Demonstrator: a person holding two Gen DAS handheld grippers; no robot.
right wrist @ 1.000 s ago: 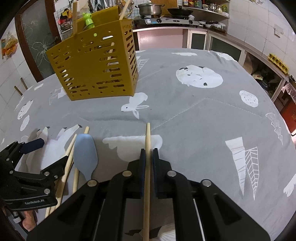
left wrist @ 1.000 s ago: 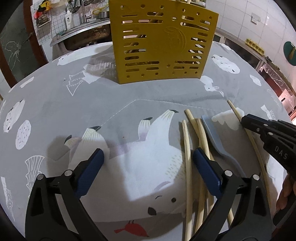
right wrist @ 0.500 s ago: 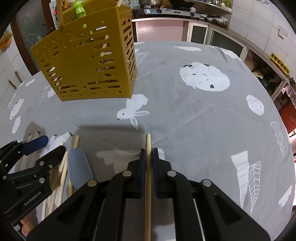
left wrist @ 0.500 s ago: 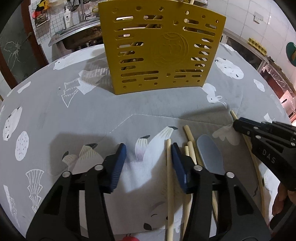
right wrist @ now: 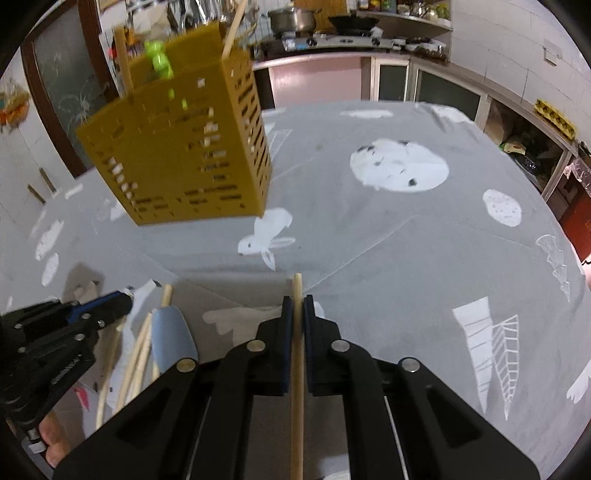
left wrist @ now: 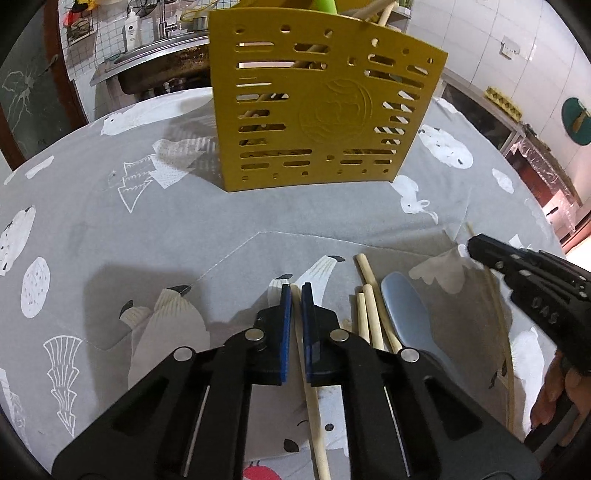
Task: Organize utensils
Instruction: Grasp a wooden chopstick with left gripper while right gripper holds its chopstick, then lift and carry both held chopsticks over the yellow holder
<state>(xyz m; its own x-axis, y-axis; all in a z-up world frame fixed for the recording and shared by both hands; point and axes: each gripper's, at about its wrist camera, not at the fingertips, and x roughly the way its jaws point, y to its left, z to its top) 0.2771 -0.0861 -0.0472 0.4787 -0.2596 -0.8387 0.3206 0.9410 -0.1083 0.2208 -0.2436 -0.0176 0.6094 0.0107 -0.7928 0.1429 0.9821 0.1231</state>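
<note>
My left gripper (left wrist: 295, 290) is shut on a pale wooden chopstick (left wrist: 312, 398) that lies on the grey patterned tablecloth (left wrist: 184, 240). Just to its right lie loose chopsticks (left wrist: 365, 306) and a blue spoon (left wrist: 402, 306). My right gripper (right wrist: 297, 301) is shut on another chopstick (right wrist: 296, 387), and it also shows at the right edge of the left wrist view, right gripper (left wrist: 474, 243). The yellow slotted utensil holder (left wrist: 325, 110) stands beyond, with several utensils sticking out of it. In the right wrist view the holder (right wrist: 177, 158) is at the upper left and the left gripper (right wrist: 122, 301) is low on the left.
A person's fingers (left wrist: 550, 391) hold the right tool. Behind the table are a sink (left wrist: 147, 70) and a stove counter with a pot (right wrist: 291, 18). Cabinets (right wrist: 424, 85) line the right. The cloth (right wrist: 406, 240) right of the holder is bare.
My left gripper's jaws went from wide open to shut on one chopstick. The right gripper kept its hold on its chopstick, and the holder now looks nearer and blurred in its view.
</note>
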